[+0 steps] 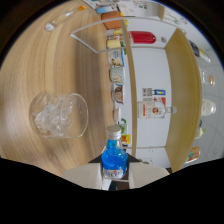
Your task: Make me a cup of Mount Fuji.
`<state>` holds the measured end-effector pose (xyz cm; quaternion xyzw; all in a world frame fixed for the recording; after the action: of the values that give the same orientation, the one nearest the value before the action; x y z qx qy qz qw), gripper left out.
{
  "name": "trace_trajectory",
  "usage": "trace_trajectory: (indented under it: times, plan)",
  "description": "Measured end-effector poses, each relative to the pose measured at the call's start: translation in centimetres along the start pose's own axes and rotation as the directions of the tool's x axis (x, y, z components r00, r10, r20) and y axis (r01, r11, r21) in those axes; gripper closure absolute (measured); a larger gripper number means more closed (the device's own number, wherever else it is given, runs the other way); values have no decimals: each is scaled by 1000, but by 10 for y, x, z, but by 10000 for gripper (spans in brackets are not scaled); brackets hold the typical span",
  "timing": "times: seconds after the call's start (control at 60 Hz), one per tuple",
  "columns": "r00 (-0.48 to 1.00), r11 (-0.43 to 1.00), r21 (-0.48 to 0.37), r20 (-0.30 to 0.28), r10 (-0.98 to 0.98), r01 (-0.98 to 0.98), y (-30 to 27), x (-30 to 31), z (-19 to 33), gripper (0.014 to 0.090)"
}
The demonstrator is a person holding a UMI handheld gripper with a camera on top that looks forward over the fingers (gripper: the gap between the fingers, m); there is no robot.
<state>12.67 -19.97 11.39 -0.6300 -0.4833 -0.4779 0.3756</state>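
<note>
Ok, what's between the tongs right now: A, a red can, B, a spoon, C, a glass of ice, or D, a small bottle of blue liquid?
D: the blue bottle with a silver cap sits in the tongs, both fingers against it, while the glass of ice stands apart on the wooden counter.

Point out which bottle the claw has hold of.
The small bottle of blue liquid with the silver cap, held between the fingers of the claw. The other bottles stand in a row along the wooden counter's edge, beyond the glass of ice.
</note>
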Motion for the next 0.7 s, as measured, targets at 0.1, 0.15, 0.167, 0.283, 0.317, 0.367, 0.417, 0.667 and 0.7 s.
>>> trace_trajectory:
  times: [0.1, 0.15, 0.167, 0.283, 0.317, 0.367, 0.417, 0.667, 0.7]
  plan:
    - [976, 976, -40, -32, -214, 213, 6, 0, 7, 686]
    - [947, 947, -56, -43, -318, 315, 5, 2, 3, 687]
    - [938, 938, -58, -49, -344, 341, 3, 4, 3, 685]
    - [922, 924, -26, -57, -382, 381, -7, 3, 3, 685]
    - [916, 918, -21, -66, -396, 396, -10, 3, 2, 686]
    - [901, 904, -21, -74, -427, 426, -12, 3, 2, 686]
    - [902, 905, -12, -69, -426, 426, -12, 1, 3, 685]
    - [1000, 997, 72, -17, 9, -8, -8, 22, -12, 684]
    - [991, 987, 93, -2, 131, -130, -8, 30, -16, 685]
